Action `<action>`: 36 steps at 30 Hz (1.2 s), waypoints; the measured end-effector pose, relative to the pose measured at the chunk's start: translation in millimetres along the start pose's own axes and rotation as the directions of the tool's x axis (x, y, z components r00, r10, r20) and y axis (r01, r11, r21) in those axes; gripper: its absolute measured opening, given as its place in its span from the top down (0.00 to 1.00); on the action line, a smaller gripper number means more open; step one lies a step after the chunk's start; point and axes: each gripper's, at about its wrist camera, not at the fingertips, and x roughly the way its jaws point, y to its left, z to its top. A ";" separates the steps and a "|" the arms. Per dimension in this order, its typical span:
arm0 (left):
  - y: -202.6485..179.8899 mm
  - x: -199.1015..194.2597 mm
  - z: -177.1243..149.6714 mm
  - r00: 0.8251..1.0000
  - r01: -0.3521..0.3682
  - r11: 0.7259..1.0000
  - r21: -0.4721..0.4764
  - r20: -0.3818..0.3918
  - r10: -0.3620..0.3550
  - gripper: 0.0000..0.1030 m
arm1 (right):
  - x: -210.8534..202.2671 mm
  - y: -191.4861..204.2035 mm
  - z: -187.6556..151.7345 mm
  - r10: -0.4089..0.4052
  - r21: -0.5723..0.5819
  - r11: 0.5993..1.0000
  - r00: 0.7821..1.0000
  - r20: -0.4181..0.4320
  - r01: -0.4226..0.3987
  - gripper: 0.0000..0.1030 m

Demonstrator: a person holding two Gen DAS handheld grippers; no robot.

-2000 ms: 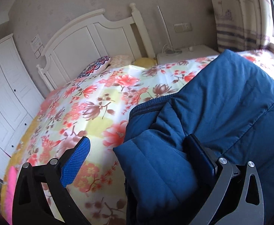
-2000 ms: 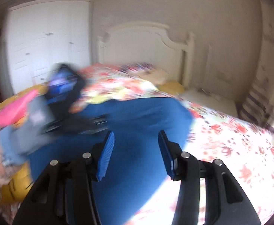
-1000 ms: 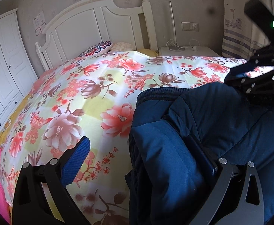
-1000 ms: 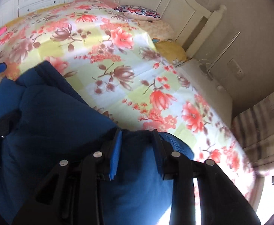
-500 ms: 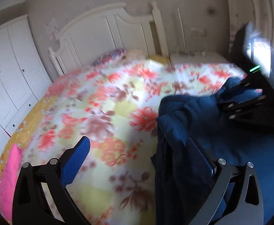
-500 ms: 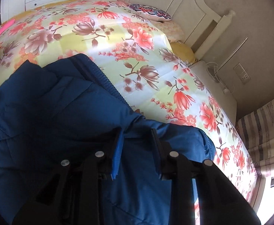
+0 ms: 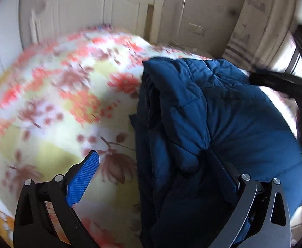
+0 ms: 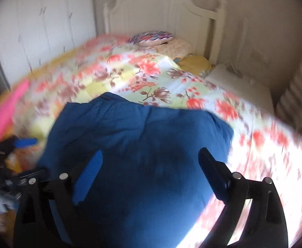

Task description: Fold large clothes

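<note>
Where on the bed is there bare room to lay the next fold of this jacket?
Free: the floral bedspread between the blue jacket and the pillows by the headboard, and the strip on the window side of the jacket. Crowded: the near corner by the pink item, where clothes pile up. The left gripper sits at the jacket's edge.

Both grippers spread wide.
My left gripper (image 7: 151, 165) has its fingers far apart; my right gripper (image 8: 151, 163) is parted just as widely, gripping nothing.
</note>
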 end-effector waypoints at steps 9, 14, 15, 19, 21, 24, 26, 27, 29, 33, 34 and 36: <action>33.4 33.6 -0.6 0.932 0.297 0.930 -0.216 -0.149 -0.332 0.04 | -4.4 -55.8 -112.3 0.452 0.480 0.781 0.892 0.005 -0.399 0.02; 28.5 38.9 -3.3 0.900 0.374 0.892 -0.253 -0.131 -0.415 0.08 | -0.3 -56.9 -120.4 0.478 0.493 0.750 0.876 0.056 -0.441 0.02; 27.4 40.0 -6.3 0.880 0.412 0.870 -0.272 -0.127 -0.457 0.22 | -2.0 -55.6 -121.6 0.470 0.459 0.768 0.880 0.068 -0.446 0.04; 20.8 42.6 -8.5 0.859 0.468 0.829 -0.304 -0.065 -0.509 0.34 | -18.0 -50.4 -132.6 0.405 0.378 0.821 0.903 0.141 -0.427 0.34; 5.7 39.6 0.5 0.876 0.451 0.849 -0.275 -0.043 -0.480 0.45 | -29.0 -49.2 -124.7 0.332 0.317 0.874 0.929 0.165 -0.369 0.40; -28.0 49.7 24.5 0.872 0.472 0.850 -0.233 -0.018 -0.490 0.51 | -48.5 -71.1 -105.8 0.240 0.273 0.915 0.945 0.224 -0.297 0.44; -51.7 64.9 44.5 0.849 0.516 0.827 -0.224 0.002 -0.529 0.51 | -61.6 -96.2 -93.1 0.191 0.271 0.927 0.949 0.250 -0.258 0.44; -63.3 73.6 54.8 0.837 0.535 0.814 -0.225 0.011 -0.547 0.51 | -69.5 -113.4 -81.8 0.151 0.264 0.939 0.954 0.258 -0.220 0.44; -94.7 101.4 82.9 0.813 0.573 0.789 -0.221 0.028 -0.582 0.51 | -78.2 -148.5 -61.4 0.092 0.265 0.951 0.964 0.249 -0.159 0.44; -142.5 161.7 113.8 0.802 0.577 0.777 -0.250 -0.005 -0.597 0.51 | -70.1 -218.7 -44.2 0.023 0.303 0.950 0.985 0.172 -0.075 0.43; -148.6 172.5 113.3 0.808 0.563 0.786 -0.256 -0.030 -0.589 0.51 | -58.0 -239.1 -49.0 0.015 0.349 0.935 0.990 0.138 -0.063 0.43; -160.2 196.6 108.0 0.818 0.547 0.794 -0.266 -0.035 -0.575 0.36 | -28.7 -267.1 -71.3 0.009 0.438 0.898 0.999 0.049 -0.030 0.37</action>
